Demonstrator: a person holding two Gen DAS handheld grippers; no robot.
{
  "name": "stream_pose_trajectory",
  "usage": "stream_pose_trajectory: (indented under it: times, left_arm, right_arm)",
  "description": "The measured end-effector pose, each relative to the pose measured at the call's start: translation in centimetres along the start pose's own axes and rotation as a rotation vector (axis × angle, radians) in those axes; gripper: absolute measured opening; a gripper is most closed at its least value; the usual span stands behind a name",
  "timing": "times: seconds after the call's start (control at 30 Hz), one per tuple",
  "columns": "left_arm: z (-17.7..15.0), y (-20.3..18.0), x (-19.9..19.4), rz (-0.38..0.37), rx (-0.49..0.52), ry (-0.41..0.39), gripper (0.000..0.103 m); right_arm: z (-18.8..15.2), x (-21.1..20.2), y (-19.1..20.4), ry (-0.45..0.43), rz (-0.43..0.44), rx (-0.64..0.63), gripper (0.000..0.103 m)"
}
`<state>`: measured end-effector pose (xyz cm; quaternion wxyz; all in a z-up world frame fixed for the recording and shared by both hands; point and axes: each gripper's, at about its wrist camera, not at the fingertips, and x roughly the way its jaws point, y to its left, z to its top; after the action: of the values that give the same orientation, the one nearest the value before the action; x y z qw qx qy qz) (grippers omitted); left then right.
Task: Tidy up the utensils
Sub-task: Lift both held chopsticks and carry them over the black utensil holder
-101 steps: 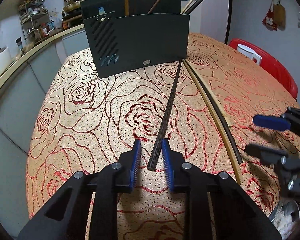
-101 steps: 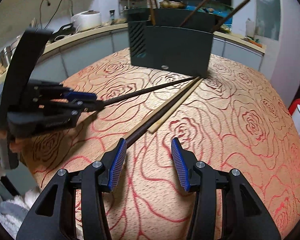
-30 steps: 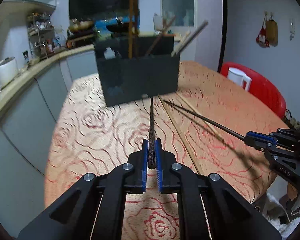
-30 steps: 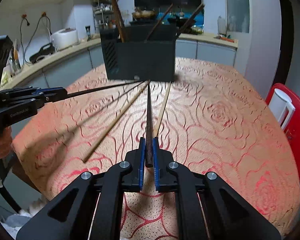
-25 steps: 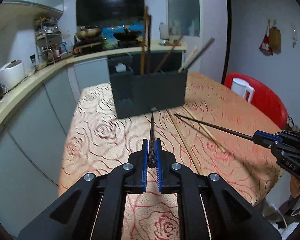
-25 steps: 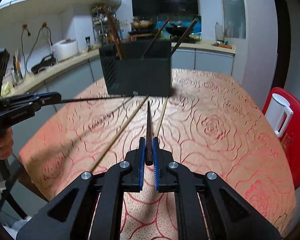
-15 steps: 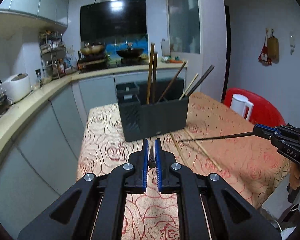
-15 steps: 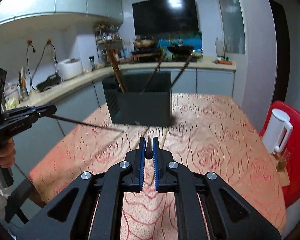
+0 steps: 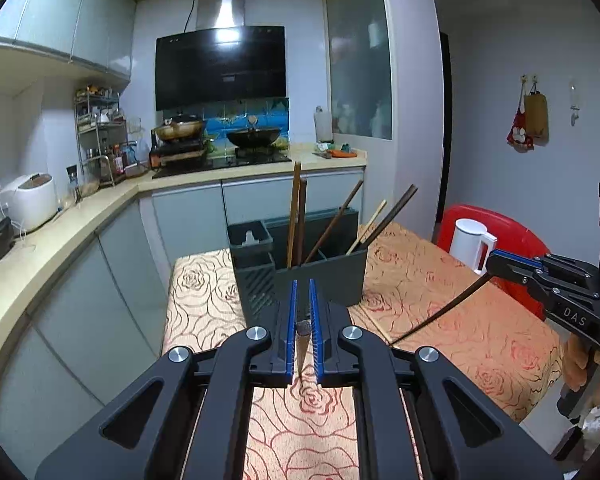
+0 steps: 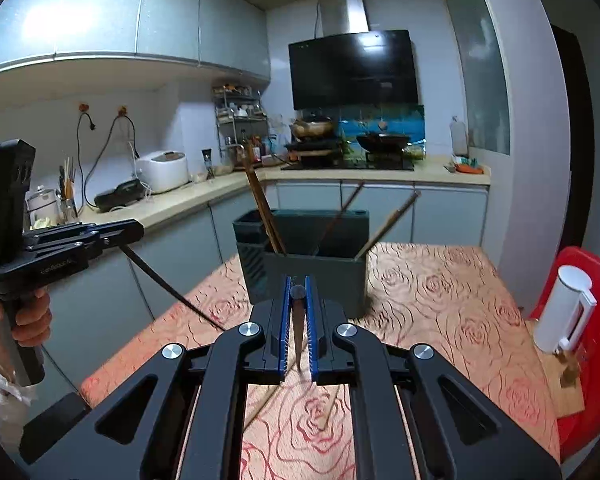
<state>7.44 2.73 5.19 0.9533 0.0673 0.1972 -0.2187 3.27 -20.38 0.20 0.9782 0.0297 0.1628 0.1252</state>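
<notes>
Chopstick tip hidden btwn left tool pads.

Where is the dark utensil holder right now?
The dark utensil holder stands on the rose-patterned tablecloth, straight ahead of both grippers in each wrist view, several chopsticks standing in it, kitchen counter behind.

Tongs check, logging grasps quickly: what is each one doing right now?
Left tongs: shut on a dark chopstick.
Right tongs: shut on another dark chopstick.
</notes>
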Motion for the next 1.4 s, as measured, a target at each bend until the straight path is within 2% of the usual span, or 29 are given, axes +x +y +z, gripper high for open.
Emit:
stream_pose_trajectory:
  times: [0.3, 1.1, 1.4]
  left_arm:
    - [1.2, 0.6, 0.6, -0.004, -0.008, 0.005, 0.006]
    - [4.3, 1.9, 3.4, -0.041, -0.034, 0.043, 0.006]
    - [5.2, 2.7, 3.5, -0.045, -0.033, 0.053, 0.006]
  right_arm:
    - [2.8, 0.8, 0.4, -0.006, 0.04, -0.014, 0.008]
    - [5.0, 4.5, -0.1, 0.075, 0.074, 0.022, 0.008]
    - [6.9, 4.8, -1.9, 0.049, 0.058, 0.055, 0.008]
